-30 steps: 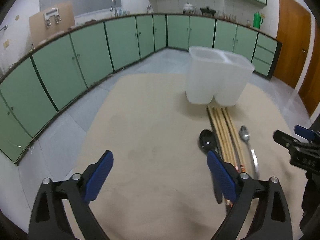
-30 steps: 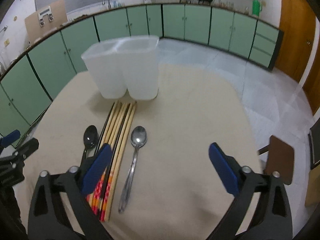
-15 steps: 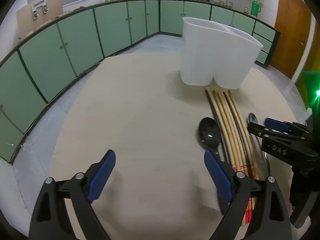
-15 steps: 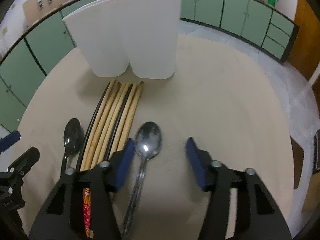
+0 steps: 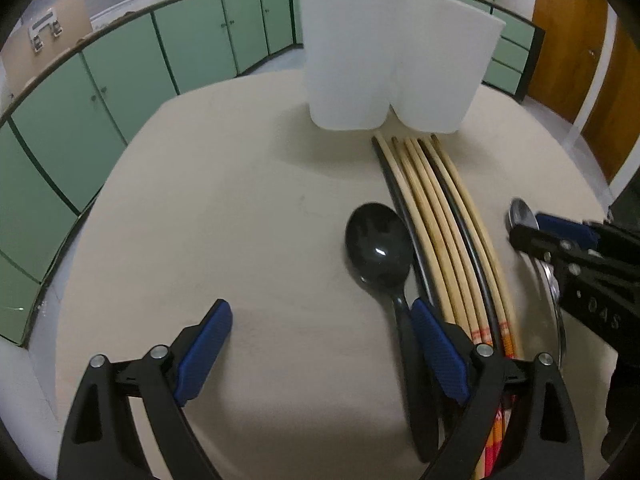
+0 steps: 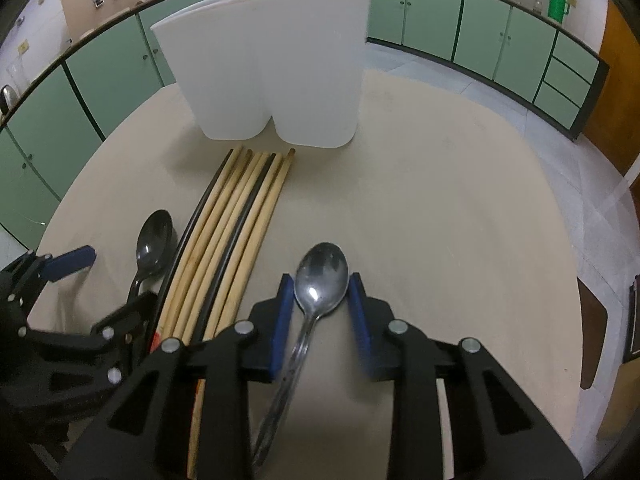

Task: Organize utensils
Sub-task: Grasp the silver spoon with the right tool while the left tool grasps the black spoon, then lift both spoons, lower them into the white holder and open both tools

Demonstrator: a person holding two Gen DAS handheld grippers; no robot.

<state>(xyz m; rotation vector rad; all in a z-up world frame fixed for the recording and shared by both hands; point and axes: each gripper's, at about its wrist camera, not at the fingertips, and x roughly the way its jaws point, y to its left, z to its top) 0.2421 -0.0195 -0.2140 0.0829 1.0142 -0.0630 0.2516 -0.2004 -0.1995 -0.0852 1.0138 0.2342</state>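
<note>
The left gripper [image 5: 320, 344] hangs wide open over the beige table [image 5: 240, 220], its right pad beside the glossy black plastic spoon [image 5: 380, 240].

1. A white two-compartment holder [image 6: 272, 80] stands upright at the upper centre of the frame.
2. A row of wooden and black chopsticks [image 6: 228, 236] lies flat just below it, tips toward the holder.
3. A black spoon [image 6: 154, 240] lies bowl-up at the left, beside the chopsticks.
4. A shiny metal spoon [image 6: 320, 276] lies bowl-up at lower centre, handle toward the bottom edge.
</note>
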